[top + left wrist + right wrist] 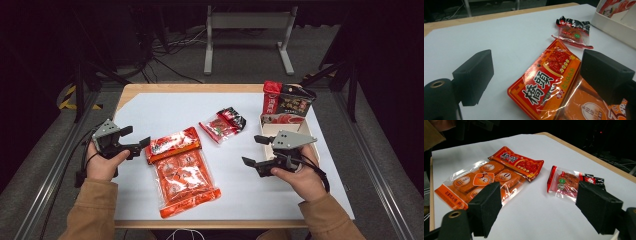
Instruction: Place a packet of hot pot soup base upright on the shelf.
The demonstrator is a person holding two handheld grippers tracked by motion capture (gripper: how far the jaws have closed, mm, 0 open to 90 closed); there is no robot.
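At lower left of the high view the left gripper [136,139] hovers with jaws wide, just beside the red packet [173,143] lying over the orange multipack [184,181] at centre; at right, the right gripper [256,150] is equally wide, near the small snack bag [222,124] and white box [267,131]

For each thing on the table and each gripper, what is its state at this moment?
Left gripper: open, empty, beside the red packet.
Right gripper: open, empty.
Red packet: sealed, lying on the orange pack's top end.
Orange pack: sealed, flat.
Small sachet: sealed, flat, apart from the others.
White box: open, packets standing at its far end.
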